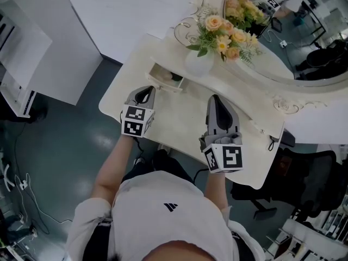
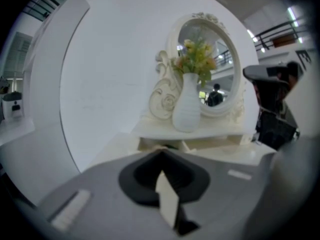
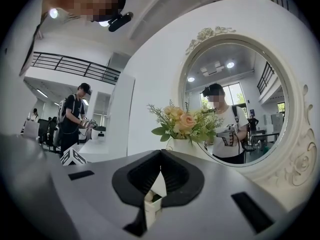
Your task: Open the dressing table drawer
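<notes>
Left grey two-jaw gripper [image 1: 147, 91] and right grey two-jaw gripper [image 1: 215, 99] are both sitting closed, gripping nothing. Small cream dressing-table drawer [image 1: 162, 82] is standing open, contents too small to identify.

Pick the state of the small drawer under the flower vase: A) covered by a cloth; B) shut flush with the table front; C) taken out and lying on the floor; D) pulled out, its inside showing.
D: in the head view the drawer juts out from the dressing table just below the vase, and its open top shows something lying inside.
</notes>
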Motion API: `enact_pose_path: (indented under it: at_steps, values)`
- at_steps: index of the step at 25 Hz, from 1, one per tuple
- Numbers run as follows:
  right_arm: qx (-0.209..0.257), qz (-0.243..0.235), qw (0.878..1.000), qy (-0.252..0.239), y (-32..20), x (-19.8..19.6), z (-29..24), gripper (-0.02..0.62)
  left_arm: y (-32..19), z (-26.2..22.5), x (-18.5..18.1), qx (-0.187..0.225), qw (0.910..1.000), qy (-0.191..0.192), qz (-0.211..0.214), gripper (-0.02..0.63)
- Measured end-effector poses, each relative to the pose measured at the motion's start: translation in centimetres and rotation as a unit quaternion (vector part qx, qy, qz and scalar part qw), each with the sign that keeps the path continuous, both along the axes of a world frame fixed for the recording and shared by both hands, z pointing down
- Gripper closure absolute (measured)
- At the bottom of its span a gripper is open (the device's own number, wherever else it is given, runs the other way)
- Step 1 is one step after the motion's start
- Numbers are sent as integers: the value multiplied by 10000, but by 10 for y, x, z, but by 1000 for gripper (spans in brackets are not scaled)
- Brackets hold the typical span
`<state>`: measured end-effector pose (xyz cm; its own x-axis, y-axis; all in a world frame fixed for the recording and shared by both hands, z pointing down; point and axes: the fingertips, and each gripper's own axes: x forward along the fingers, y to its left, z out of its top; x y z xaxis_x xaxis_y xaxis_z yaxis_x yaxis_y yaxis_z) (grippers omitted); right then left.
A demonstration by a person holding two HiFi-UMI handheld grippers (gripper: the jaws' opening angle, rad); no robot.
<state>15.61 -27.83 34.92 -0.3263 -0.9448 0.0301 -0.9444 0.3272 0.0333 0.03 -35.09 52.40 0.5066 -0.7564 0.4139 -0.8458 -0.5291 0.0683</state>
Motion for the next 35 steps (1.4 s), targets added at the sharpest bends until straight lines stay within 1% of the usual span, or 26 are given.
enact_pose_path:
  at_steps: [17, 28, 35]
  values:
    - [161, 141, 9998, 57, 41, -24, -15, 601, 48, -76, -25, 652, 9969, 421, 96, 598]
    - [281, 278, 9992, 73, 71, -37, -24, 602, 75, -117, -50, 988, 9927, 698, -7, 597]
    - [357, 342, 9988, 71, 91, -46, -30, 601, 95, -141, -67, 1222, 9892, 810, -42, 597]
